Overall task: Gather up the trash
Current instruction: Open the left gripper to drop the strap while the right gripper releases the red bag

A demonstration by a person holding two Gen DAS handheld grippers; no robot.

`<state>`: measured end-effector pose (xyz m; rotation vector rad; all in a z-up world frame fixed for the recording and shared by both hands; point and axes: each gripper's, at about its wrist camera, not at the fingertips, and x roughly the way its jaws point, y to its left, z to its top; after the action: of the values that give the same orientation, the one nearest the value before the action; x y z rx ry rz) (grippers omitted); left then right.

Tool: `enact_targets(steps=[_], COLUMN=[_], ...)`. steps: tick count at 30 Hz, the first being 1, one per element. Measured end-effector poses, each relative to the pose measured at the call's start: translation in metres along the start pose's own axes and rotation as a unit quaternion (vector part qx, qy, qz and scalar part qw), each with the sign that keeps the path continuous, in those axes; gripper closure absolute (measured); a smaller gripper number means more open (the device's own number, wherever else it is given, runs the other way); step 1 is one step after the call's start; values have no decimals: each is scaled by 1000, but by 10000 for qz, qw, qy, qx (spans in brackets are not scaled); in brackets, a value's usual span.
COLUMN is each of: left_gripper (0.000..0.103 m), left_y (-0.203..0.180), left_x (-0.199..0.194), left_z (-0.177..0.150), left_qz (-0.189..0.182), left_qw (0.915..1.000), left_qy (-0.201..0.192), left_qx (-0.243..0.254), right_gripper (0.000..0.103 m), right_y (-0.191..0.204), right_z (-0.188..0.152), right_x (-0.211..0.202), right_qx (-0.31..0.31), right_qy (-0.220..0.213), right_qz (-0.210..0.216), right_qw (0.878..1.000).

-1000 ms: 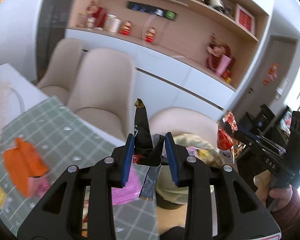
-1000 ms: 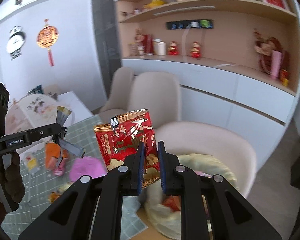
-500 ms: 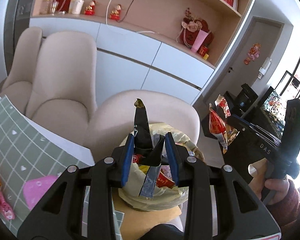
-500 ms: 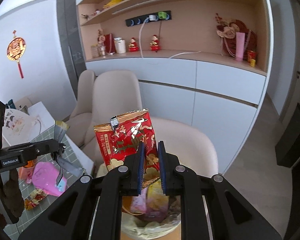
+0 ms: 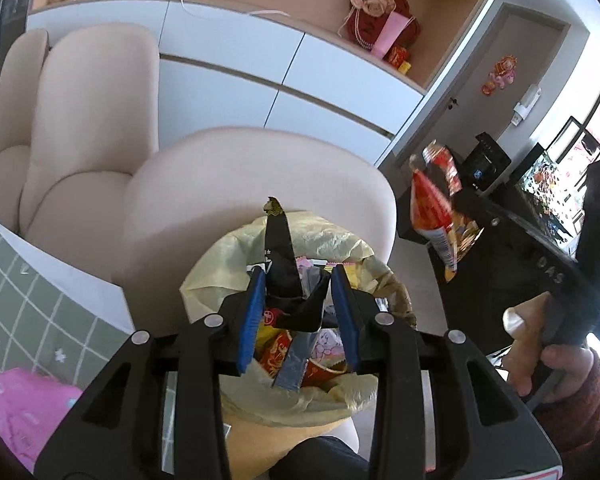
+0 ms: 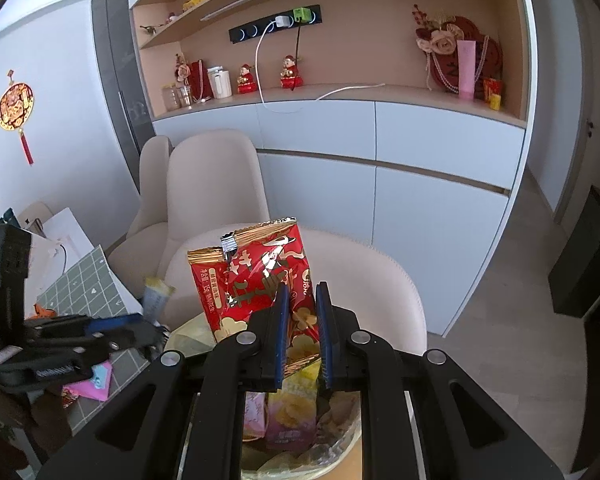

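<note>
**A:** What are the tongs doing on your side?

**B:** My left gripper [image 5: 298,312] pinches a black wrapper [image 5: 280,268] between its blue pads; the wrapper stands up in a peak and a grey strip of it hangs below the jaws. My right gripper [image 6: 302,332] is clamped narrow on a red snack bag [image 6: 256,276], gripped near its lower edge, so most of the bag stands above the jaws

**A:** And the bin?

**B:** The trash bin [image 5: 220,272], lined with a pale yellow bag, sits straight under the left tongs and is already heaped with wrappers. In the right view I see its mouth [image 6: 340,432] just below the jaws. It stands close in front of a cream chair [image 5: 260,168], with the green checked table [image 5: 40,300] to the left

**A:** What worries you?

**B:** Three things. The black wrapper is light and folded, so I judge it may cling to a pad when I let go, or flutter past the rim. The red bag is tall and held low; released at a tilt it could tip over the edge toward the chair or the floor. And the pile is high, so whatever lands on top may slide off. The two grippers are also close over one opening, so they could knock each other
</note>
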<state>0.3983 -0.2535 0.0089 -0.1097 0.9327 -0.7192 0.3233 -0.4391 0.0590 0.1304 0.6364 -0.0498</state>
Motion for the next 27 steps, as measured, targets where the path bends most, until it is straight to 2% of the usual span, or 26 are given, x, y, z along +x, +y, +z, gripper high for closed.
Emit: enact_targets(steps=[7, 11, 12, 15, 20, 24, 27], left_gripper=[69, 45, 41, 41, 41, 41, 41], left_y=[-3, 1, 3, 8, 22, 43, 55], left_x=[31, 38, 37, 28, 2, -14, -23], left_z=[3, 4, 3, 3, 0, -5, -8], left_qz=[-128, -368, -390, -332, 8, 163, 249], left_qw=[9997, 9989, 9988, 9992, 9998, 9984, 9972], left_qy=[188, 283, 273, 186, -31, -125, -181], left_qx=[50, -81, -108, -153, -208, -518, -685], right_gripper=[88, 88, 88, 88, 88, 88, 88], right_y=[-10, -13, -13, -11, 1, 16, 34], right_z=[-2, -4, -5, -7, -15, -34, -56], right_x=[10, 16, 18, 22, 36, 65, 90], right_qx=[119, 212, 234, 238, 165, 199, -31], right_qy=[98, 151, 170, 215, 405, 857, 1304], right_qz=[-82, -118, -126, -132, -54, 280, 351], right_qw=[9998, 9996, 9995, 9994, 9990, 9957, 9908])
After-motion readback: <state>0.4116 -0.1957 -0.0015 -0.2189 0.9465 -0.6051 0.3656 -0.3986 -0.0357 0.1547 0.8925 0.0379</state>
